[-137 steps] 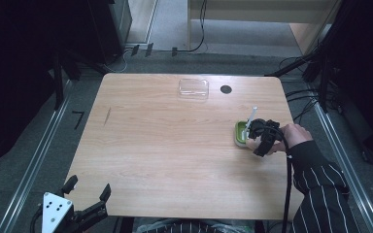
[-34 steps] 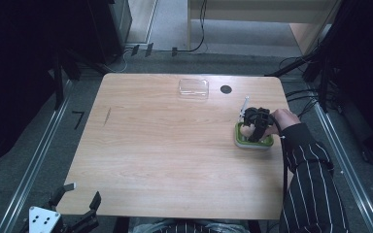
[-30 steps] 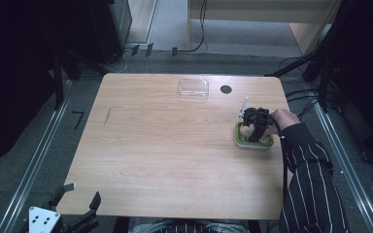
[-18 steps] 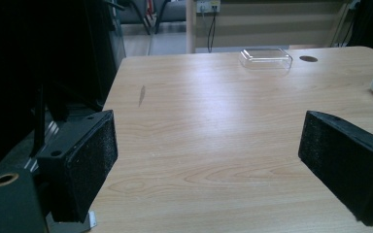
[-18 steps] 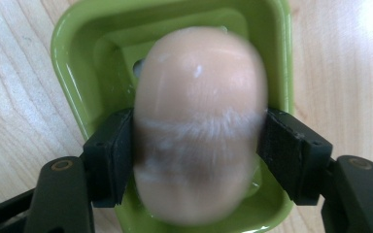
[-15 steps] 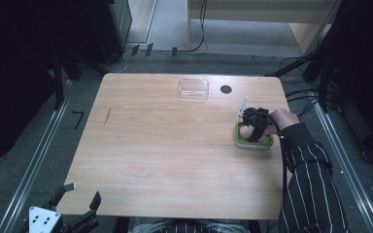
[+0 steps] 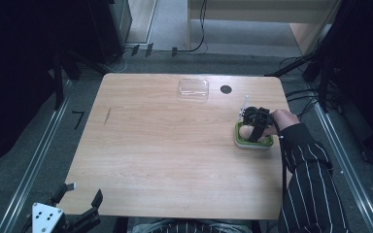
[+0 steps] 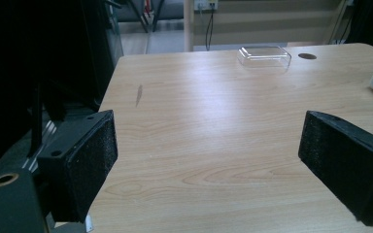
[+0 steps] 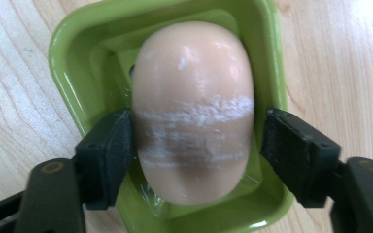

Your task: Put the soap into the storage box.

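High view: right gripper (image 7: 253,127) has shifted slightly on the green soap dish (image 7: 254,141) since a second ago, near the table's (image 7: 175,145) right edge; a clear lid (image 7: 193,87) lies well apart. Left gripper view: left gripper (image 8: 209,160) gapes empty, nothing obstructing. Right gripper view: jaws straddle the peach soap bar (image 9: 193,109), the left touching, the right just off, so whether it grips or releases I cannot tell

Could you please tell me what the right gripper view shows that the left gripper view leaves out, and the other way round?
The right gripper view adds a close look at the peach soap bar, scuffed with whitish bands, lying between the right gripper's jaws; one pad touches it, the other looks just off. The left gripper view adds the clear plastic lid, a dark round hole and the left gripper wide open. Both take in the wooden table and the green dish.
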A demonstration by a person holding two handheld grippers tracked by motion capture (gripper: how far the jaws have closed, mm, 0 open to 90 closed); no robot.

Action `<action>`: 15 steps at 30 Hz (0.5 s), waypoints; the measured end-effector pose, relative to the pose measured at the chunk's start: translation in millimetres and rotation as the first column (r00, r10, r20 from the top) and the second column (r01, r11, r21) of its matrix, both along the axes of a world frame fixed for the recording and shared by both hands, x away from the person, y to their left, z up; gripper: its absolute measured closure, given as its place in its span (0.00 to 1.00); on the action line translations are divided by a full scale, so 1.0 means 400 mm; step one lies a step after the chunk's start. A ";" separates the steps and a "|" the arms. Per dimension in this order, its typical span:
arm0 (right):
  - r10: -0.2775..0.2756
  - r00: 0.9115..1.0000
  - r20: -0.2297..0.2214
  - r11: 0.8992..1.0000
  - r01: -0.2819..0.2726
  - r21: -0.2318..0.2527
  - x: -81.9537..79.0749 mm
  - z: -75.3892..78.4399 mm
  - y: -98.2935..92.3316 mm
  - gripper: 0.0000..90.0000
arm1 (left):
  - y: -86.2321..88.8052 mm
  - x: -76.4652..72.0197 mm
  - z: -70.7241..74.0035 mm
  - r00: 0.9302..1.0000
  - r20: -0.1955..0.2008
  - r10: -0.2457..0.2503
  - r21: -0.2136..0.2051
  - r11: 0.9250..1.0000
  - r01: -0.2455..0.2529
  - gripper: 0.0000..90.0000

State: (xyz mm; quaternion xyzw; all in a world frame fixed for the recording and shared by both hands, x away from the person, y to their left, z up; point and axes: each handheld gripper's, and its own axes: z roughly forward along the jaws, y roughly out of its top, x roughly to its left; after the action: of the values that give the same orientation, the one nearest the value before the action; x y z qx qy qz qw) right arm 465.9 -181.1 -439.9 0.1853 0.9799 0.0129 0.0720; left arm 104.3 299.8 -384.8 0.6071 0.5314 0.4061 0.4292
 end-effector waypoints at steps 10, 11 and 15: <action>-0.110 0.994 -0.023 0.993 0.111 0.036 -0.014 0.030 -0.011 0.15 | -0.002 0.000 0.001 1.000 0.007 -0.011 -0.003 1.000 0.011 0.08; -0.116 0.993 -0.022 0.992 0.117 0.038 -0.017 0.033 -0.010 0.15 | -0.002 0.001 0.001 1.000 0.008 -0.015 -0.001 1.000 0.015 0.08; -0.149 0.989 -0.018 0.987 0.150 0.064 -0.026 0.047 -0.005 0.07 | -0.008 0.007 0.002 1.000 0.007 -0.023 0.002 1.000 0.023 0.08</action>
State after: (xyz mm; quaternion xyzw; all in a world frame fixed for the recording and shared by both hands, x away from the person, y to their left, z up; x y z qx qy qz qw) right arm 455.6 -183.2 -421.2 0.2605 0.9628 0.0382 0.0601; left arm 107.1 296.7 -384.1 0.6120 0.5224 0.4040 0.4351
